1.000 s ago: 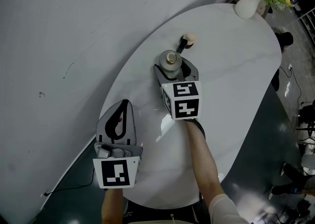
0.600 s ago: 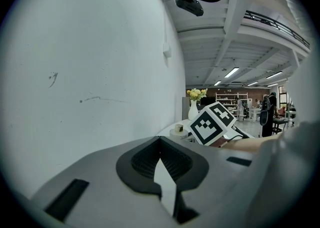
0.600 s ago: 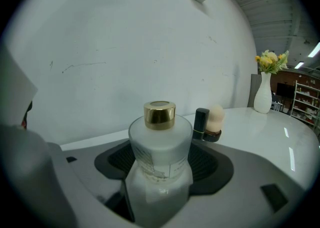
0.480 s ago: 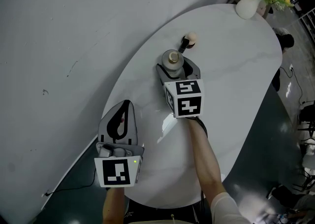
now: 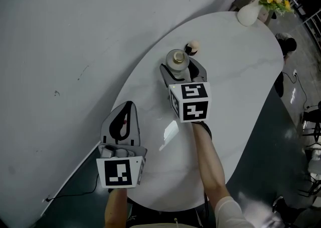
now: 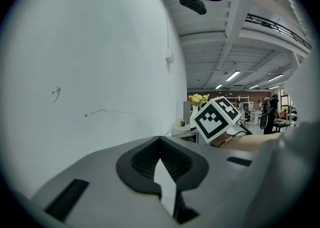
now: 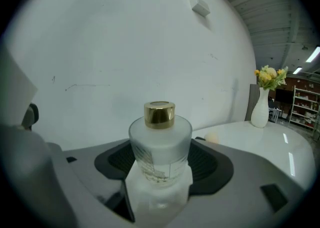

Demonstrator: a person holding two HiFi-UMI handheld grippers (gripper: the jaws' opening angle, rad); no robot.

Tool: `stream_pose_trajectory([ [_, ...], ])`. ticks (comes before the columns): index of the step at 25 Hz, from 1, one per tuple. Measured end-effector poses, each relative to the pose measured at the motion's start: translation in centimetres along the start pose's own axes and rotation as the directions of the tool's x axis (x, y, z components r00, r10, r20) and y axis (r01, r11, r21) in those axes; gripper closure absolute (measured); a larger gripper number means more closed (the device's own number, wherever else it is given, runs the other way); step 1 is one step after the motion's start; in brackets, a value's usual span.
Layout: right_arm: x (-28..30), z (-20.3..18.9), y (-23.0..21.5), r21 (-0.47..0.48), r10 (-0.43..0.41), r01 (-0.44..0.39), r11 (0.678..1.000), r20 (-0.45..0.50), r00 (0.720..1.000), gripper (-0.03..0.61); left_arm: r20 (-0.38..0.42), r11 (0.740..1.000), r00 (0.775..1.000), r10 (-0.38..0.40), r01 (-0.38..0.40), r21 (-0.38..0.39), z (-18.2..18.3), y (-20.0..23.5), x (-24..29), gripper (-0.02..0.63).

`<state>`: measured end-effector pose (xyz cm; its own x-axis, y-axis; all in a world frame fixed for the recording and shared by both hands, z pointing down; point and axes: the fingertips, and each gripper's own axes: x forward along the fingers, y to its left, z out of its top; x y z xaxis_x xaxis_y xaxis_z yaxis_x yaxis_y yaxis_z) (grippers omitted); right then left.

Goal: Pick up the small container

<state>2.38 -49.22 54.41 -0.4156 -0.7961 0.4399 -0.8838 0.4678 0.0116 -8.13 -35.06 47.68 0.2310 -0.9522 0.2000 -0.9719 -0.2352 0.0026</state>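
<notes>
White oval table (image 5: 241,96) runs from 7 to 1 o'clock across the head view. L gripper (image 5: 122,122) sits over the table's 8 o'clock edge, pointing to 12. Its jaws are pressed together w/ nothing between them, per the left gripper view. R gripper (image 5: 181,71) is approx 11 o'clock of table centre, jaws pinching the small container (image 7: 160,144) from both sides. White vase (image 5: 248,14) w/ yellow flowers stands at the far 1 o'clock end. The container is a frosted bottle w/ a gold cap, upright in the R jaws; can't tell if its base is off the tabletop. Small pale round thing (image 5: 191,48) lies just beyond it at 1 o'clock.
</notes>
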Motion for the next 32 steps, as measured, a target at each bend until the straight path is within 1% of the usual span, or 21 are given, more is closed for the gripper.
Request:
stream_pose_trajectory([
  [3, -1.8, 3.0, 0.1, -0.009, -0.004, 0.004, 1.000, 0.031, 1.000, 0.241, 0.023, 1.000, 1.000, 0.006, -0.007, 0.014, 2.1, 0.2, 0.0, 0.597],
  [6, -4.0, 6.0, 0.4, -0.005, 0.003, -0.002, 1.000, 0.062, 0.998, 0.241, 0.057, 1.000, 0.998, 0.008, -0.009, 0.017, 5.0, 0.0, -0.4, 0.597],
  [11, -8.6, 10.7, 0.7, 0.031, -0.007, 0.003, 1.000, 0.117, 0.993, 0.241, 0.112, 0.998, 0.994, -0.019, 0.013, 0.055, 10.1, -1.2, -2.0, 0.597],
  [15, -13.5, 14.0, 0.9, 0.048, -0.031, 0.023, 0.999, 0.166, 0.986, 0.241, 0.161, 0.999, 0.987, -0.021, 0.016, 0.031, 13.9, -1.7, -3.7, 0.597],
  [18, -17.2, 16.1, 1.4, 0.049, -0.054, 0.044, 0.998, 0.203, 0.978, 0.241, 0.176, 1.000, 0.984, -0.018, 0.015, 0.017, 16.0, -1.9, -5.2, 0.597],
  [21, -21.2, 17.8, 2.1, 0.029, -0.075, 0.070, 0.997, 0.236, 0.969, 0.241, 0.187, 1.000, 0.982, -0.025, 0.022, 0.017, 17.6, -2.4, -6.7, 0.597],
  [24, -25.2, 18.9, 3.2, 0.014, -0.082, 0.082, 0.997, 0.273, 0.959, 0.241, 0.201, 0.999, 0.979, -0.040, 0.034, 0.032, 19.1, -3.4, -8.3, 0.597],
  [29, -31.0, 19.6, 4.9, -0.006, -0.103, 0.111, 0.994, 0.322, 0.941, 0.241, 0.234, 0.997, 0.969, -0.074, 0.064, 0.051, 21.1, -5.0, -11.1, 0.597],
  [32, -33.7, 19.1, 5.8, -0.008, -0.111, 0.121, 0.993, 0.353, 0.929, 0.241, 0.232, 0.995, 0.969, -0.088, 0.074, 0.072, 21.7, -5.7, -12.5, 0.597],
])
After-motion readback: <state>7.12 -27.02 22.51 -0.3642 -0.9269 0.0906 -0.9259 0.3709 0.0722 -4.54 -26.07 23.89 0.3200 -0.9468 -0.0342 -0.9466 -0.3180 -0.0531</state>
